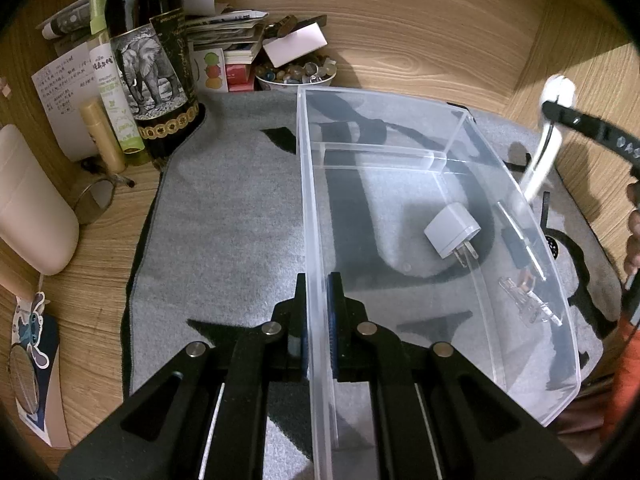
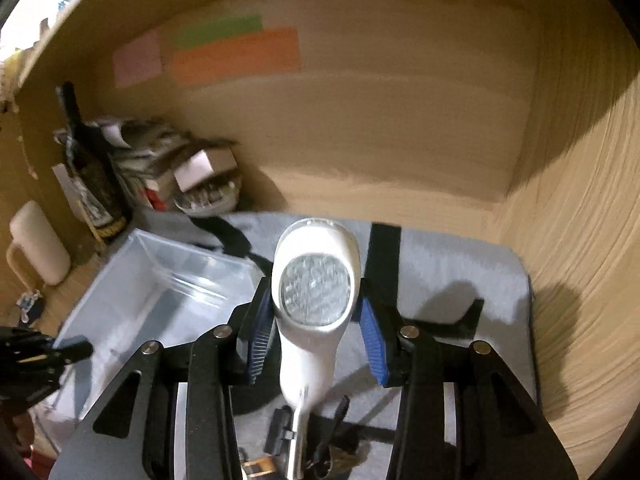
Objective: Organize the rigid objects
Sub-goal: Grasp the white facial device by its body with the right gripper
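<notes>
Left gripper [image 1: 318, 312] was clamped on the near wall of the clear bin [image 1: 460, 128], on the grey mat [image 1: 224, 240]. A charger [image 1: 452, 234] lay inside. Right gripper [image 2: 316, 320] held a white shaver [image 2: 314, 280] above the mat; its lower end was cut off, and the view was blurred.

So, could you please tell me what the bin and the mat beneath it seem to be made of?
The bin looks like clear, glossy rigid plastic: the charger and mat pattern show straight through its walls. The mat looks like soft grey fabric, matte and slightly fuzzy, possibly felt or towelling.
</notes>
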